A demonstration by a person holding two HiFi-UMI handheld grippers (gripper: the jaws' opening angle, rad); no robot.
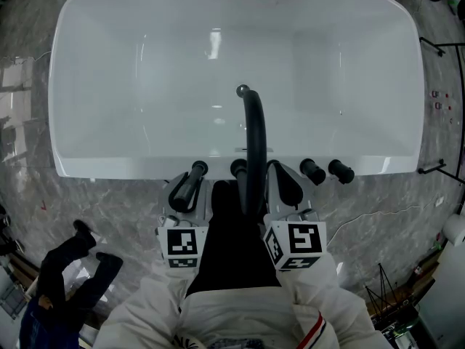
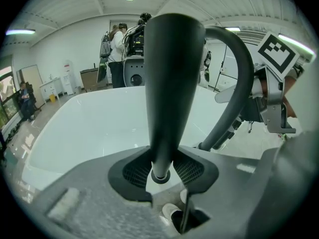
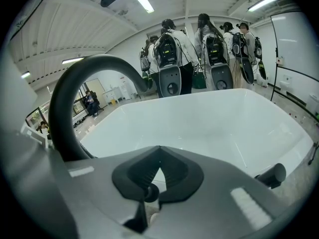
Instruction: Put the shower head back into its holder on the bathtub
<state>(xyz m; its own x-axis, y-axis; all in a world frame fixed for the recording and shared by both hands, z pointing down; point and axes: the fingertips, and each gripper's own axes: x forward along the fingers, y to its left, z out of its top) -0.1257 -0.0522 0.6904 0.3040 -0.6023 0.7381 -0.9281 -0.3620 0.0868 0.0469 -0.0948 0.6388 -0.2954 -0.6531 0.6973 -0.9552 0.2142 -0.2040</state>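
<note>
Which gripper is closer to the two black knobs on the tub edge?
Right. The right gripper sits just left of the knobs; the left gripper is farther left, past the black spout, gripping the shower head.

The bathtub (image 1: 102, 86) looks smooth, glossy white, the shower head (image 2: 172, 83) and spout (image 1: 254, 144) at its near rim matt black, the floor (image 1: 109, 209) around it polished grey stone.
</note>
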